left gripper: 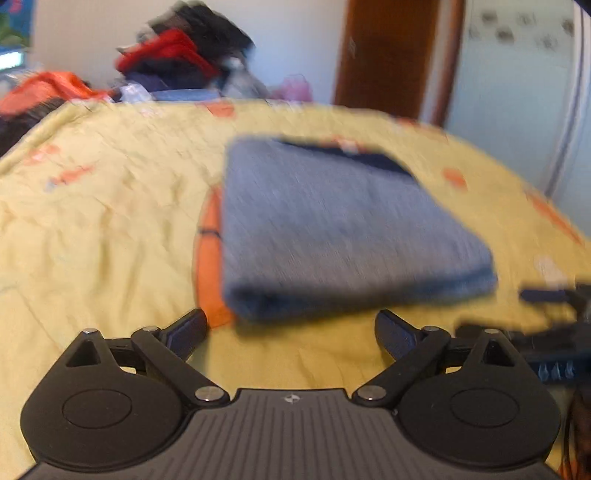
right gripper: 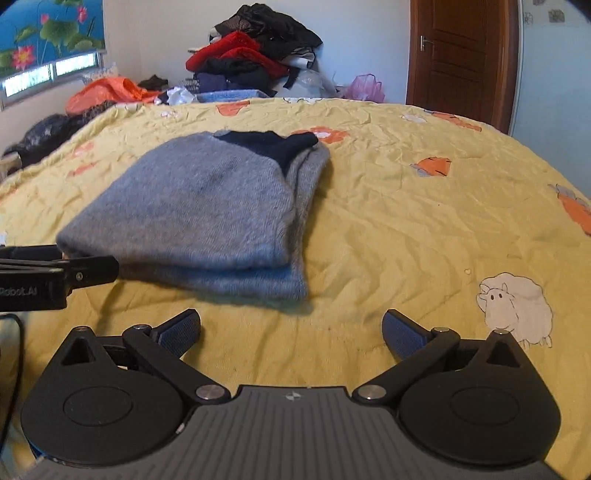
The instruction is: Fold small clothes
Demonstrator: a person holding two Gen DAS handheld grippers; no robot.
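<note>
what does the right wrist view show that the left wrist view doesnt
Only the right wrist view: a white sheep print on the bedspread, a lotus picture on the wall, and the door handle.

Only the left wrist view: an orange band printed on the bedspread beside the sweater.

Both: the folded grey sweater on the yellow bedspread, the clothes pile behind, the brown door, and each view's own open, empty tool, left and right.

The folded sweater is showing a fuzzy grey knit with dark blue trim. The bedsheet is lying as wrinkled matt yellow cotton-like cloth. The right hand-held gripper is showing matt black plastic, shiny metal pins, and textured blue pads. The door is gleaming as glossy wood.
</note>
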